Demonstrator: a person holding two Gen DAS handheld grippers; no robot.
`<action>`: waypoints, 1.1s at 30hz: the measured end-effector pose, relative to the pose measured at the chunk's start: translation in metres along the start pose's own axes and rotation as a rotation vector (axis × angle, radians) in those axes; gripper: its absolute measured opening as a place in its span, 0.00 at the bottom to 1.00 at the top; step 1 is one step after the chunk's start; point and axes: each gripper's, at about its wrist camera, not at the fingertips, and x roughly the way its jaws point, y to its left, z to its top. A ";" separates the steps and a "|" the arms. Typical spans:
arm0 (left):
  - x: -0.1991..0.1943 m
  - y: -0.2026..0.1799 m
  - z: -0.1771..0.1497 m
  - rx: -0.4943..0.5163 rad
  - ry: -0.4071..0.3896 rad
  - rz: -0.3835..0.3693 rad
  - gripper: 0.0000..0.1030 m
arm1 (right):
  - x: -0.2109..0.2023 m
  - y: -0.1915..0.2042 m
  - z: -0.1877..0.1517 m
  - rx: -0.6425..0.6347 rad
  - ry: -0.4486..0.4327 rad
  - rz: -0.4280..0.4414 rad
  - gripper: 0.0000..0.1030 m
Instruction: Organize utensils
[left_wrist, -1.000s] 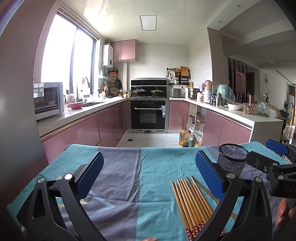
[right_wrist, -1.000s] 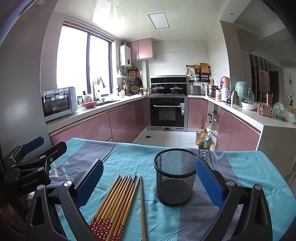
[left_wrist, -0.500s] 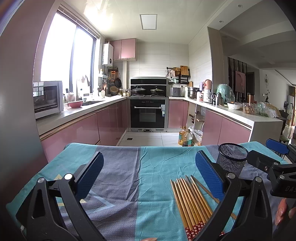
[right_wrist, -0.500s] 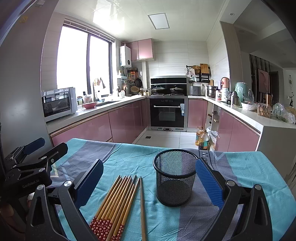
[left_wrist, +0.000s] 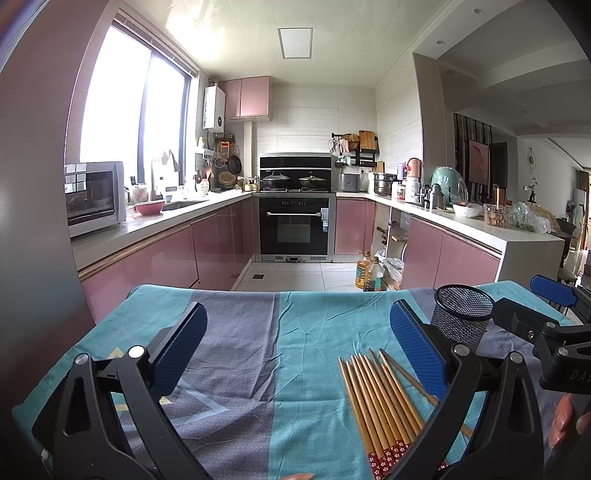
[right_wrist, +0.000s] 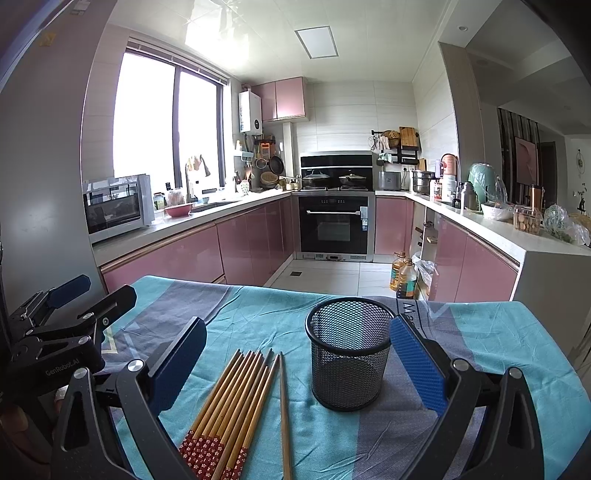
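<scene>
Closest to us, the right hand-held gripper (right_wrist: 295, 365) hangs just above the desk (right_wrist: 498, 343) with its two blue pads wide apart and nothing between them. The left hand-held gripper (left_wrist: 295, 354) is the same: pads wide apart, holding nothing, over a bare part of the cloth (left_wrist: 258, 332).

Just past the right one's pads lie the chopsticks (right_wrist: 236, 402). They rest flat on the cloth in a neat row, side by side, red flowery ends toward us, tips pointing to about 1 o'clock. One plain stick (right_wrist: 283, 410) lies a little apart from the row, on its 3 o'clock side.

A bit farther, at 2 o'clock from the row, the cup (right_wrist: 350, 360) stands upright. It is black mesh and looks empty. It sits near the sticks but does not touch them.

Far behind is the kitchen with the oven (right_wrist: 334, 221).

The job looks like it is only starting, since no stick is in the cup yet. I think the next move is to lower a hand-held gripper over some sticks, squeeze them, tip them up and drop them into the cup.
</scene>
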 end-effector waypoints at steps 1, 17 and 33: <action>0.000 0.000 0.000 -0.001 0.000 -0.002 0.95 | 0.000 0.000 0.000 0.000 0.000 0.000 0.94; 0.000 -0.002 0.000 -0.001 0.003 -0.003 0.95 | 0.000 0.000 -0.001 0.002 0.000 0.002 0.94; 0.002 -0.006 -0.002 0.009 0.012 -0.005 0.95 | 0.000 0.001 -0.005 0.011 0.008 0.007 0.94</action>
